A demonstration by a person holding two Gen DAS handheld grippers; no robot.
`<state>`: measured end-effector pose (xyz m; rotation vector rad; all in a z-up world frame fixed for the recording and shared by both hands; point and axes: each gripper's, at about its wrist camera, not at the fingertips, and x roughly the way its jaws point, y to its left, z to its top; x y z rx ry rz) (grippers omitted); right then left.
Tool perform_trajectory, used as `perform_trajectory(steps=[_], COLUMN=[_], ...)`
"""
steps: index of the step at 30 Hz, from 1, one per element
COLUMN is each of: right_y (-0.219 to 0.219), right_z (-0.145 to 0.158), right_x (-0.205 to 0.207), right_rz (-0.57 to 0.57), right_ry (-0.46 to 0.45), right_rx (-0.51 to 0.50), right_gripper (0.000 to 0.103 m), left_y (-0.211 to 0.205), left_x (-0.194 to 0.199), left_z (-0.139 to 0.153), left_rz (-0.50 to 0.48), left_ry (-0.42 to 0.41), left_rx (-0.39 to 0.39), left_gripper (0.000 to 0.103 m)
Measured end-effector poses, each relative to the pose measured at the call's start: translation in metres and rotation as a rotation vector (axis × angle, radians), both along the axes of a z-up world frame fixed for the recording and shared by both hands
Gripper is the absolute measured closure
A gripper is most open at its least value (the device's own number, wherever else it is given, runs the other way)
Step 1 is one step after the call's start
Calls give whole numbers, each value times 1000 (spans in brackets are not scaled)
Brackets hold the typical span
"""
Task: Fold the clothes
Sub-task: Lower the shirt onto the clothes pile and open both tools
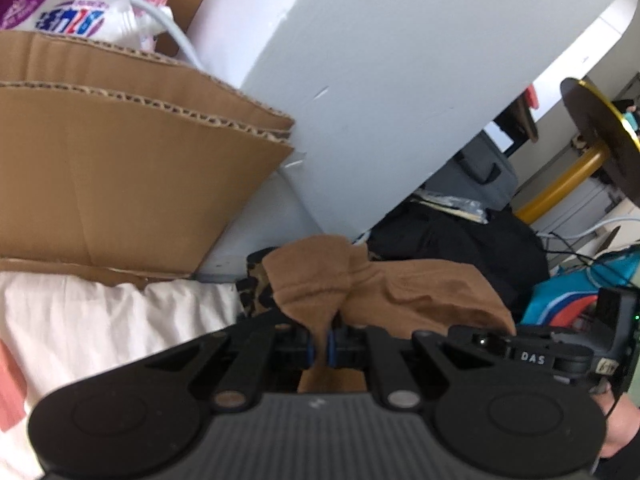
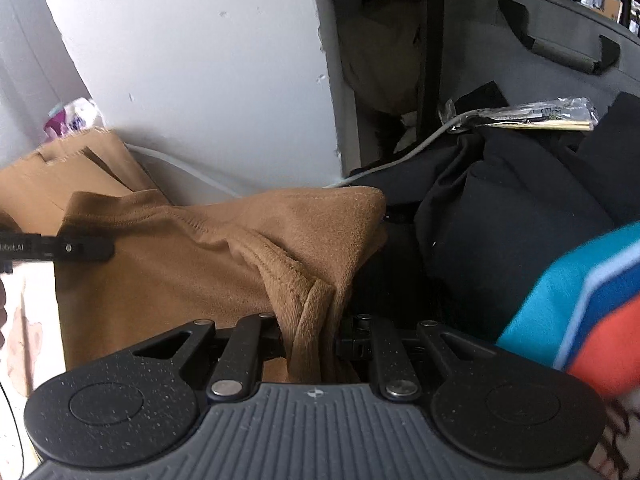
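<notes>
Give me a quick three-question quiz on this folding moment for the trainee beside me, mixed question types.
1. True or false: the left gripper is shut on the brown garment.
2. What does the right gripper clamp? A) teal striped cloth B) the brown garment C) a cable
3. What tan object stands to the left behind the white bedding in the left wrist view?

Key: 1 true; 2 B; 3 a cardboard box.

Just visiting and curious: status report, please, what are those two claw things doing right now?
Left gripper jaws shut on the brown garment. Right gripper jaws shut on it too. Cardboard box and dark clothes pile crowd either side.
</notes>
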<state>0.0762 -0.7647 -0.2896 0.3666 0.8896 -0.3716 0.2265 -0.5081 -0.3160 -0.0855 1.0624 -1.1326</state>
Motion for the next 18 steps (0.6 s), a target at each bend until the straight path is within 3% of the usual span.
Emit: perform_trajectory(steps=[6, 9, 14, 18], right_y=[-8, -15, -16, -16], right_z=[-13, -16, -3, 14], right_x=[13, 17, 19, 17], right_rz=[-17, -56, -48, -33], right_ry=[43, 69, 109, 133], right_rx=[-15, -20, -100, -162], right_gripper=[86, 73, 65, 65], left_y=[-13, -16, -7, 8], left_x=[10, 9, 10, 14], left_z=[-17, -23, -16, 1], left_rz=[32, 56, 71, 109], left_ry=[32, 39, -23, -88], left_rx=[60, 113, 139, 145], left_gripper=[96, 92, 71, 71])
